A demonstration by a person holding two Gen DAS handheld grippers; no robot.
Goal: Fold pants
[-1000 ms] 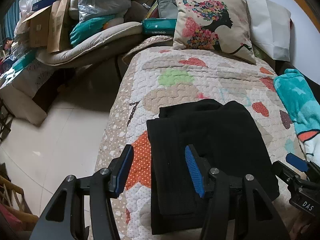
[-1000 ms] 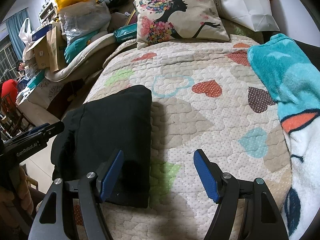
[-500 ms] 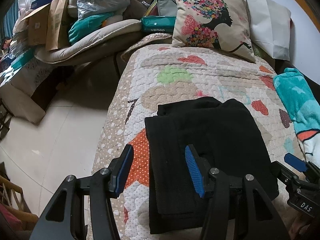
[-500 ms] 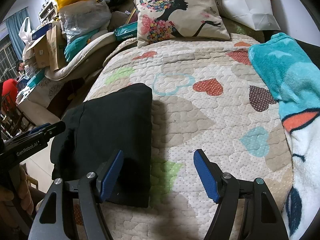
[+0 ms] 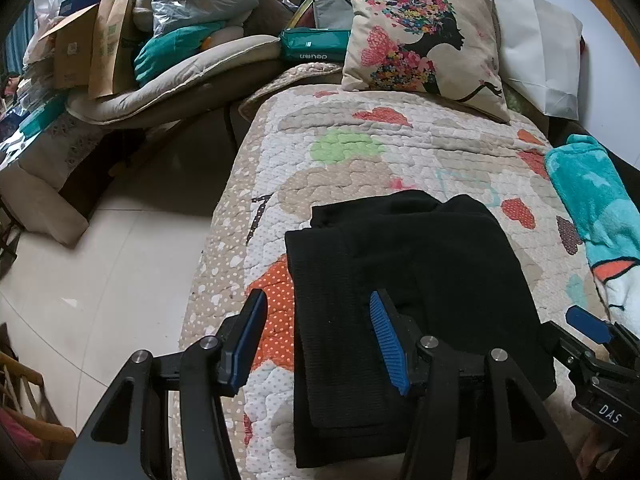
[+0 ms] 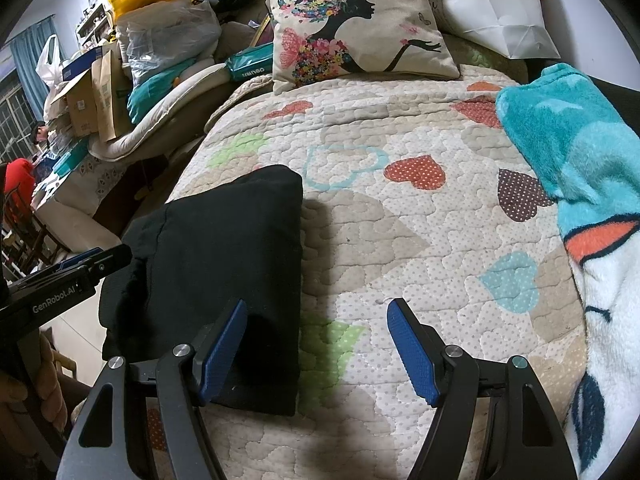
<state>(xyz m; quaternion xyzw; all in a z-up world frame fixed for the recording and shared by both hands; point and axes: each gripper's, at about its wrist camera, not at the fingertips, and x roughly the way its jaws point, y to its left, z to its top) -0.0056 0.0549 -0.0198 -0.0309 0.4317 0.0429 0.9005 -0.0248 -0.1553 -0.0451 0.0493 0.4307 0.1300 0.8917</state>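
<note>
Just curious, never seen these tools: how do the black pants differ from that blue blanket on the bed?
The black pants are plain and folded into a flat rectangle; the turquoise blanket is fluffy, patterned and lies loosely. The pants sit near the bed's left edge, the blanket along the right. Both rest on the heart quilt.

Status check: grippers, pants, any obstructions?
Left gripper open, right gripper open, both empty. Black pants folded flat on quilt. Nothing on them.

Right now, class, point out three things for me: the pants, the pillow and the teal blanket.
pants (image 5: 420, 264), left wrist view, middle of the folded top layer.
pillow (image 6: 352, 24), right wrist view, the printed face.
teal blanket (image 6: 568, 136), right wrist view, its teal upper part.
</note>
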